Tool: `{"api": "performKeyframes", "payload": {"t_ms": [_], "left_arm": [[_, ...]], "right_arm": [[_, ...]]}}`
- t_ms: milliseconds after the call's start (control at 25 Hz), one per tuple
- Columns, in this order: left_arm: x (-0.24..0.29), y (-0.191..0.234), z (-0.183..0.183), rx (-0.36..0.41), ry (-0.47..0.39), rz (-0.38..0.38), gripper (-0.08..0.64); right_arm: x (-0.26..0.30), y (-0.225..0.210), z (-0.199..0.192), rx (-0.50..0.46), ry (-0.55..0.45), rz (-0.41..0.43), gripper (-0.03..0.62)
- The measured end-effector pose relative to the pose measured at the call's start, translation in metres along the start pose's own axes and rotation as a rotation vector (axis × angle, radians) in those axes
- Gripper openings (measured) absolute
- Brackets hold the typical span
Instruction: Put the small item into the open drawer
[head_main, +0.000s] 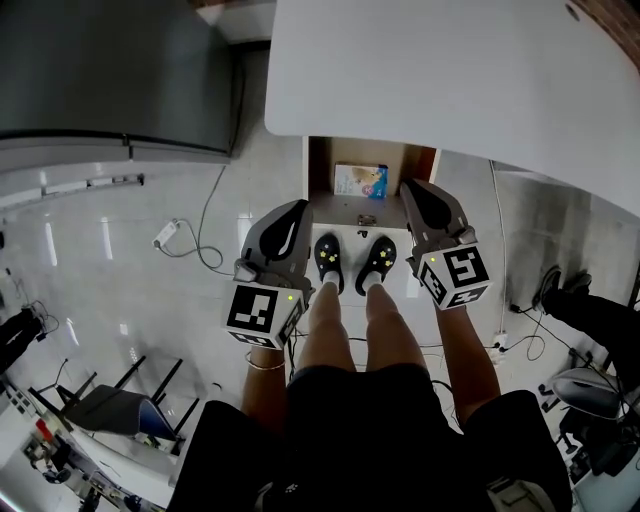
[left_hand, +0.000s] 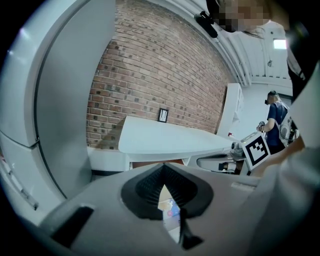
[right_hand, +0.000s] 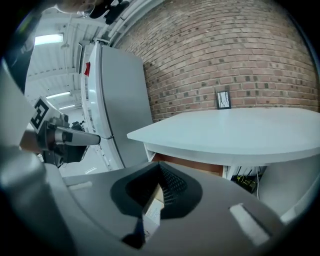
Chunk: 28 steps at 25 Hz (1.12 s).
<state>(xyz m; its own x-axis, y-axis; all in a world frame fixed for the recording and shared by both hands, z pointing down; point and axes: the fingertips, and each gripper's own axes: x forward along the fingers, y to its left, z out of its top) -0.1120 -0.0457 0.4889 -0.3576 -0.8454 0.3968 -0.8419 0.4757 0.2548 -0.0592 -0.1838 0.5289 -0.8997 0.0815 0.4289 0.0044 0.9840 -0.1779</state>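
The left hand-held gripper (head_main: 292, 214) has its jaws pressed together, with nothing in them. The small box (head_main: 360, 181) lies inside the open drawer (head_main: 321, 170) under the white desk (head_main: 450, 80). The right hand-held gripper (head_main: 420, 192) is pressed together too, holding nothing, near the drawer's right side.

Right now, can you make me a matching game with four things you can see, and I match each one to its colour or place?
Things:
1. small box
2. table
3. shoes
4. wall

Matches:
A. black
B. red-brown brick
C. inside the open drawer
D. plain white

Right pairs: 1-C, 2-D, 3-A, 4-B.
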Motion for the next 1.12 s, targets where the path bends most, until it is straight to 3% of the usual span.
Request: {"api": "performKeyframes", "payload": {"t_ms": [440,1120], "left_arm": [[-0.015,-0.022,0.023,0.021,-0.001,-0.036,-0.003],[-0.031,-0.052,0.086,0.072,-0.055,-0.073,-0.003]], "right_arm": [[-0.046,0.004,0.039,0.047,-0.075,-0.042,0.014],[-0.096,0.016,0.105,0.038,-0.165,-0.041,0.014]]}}
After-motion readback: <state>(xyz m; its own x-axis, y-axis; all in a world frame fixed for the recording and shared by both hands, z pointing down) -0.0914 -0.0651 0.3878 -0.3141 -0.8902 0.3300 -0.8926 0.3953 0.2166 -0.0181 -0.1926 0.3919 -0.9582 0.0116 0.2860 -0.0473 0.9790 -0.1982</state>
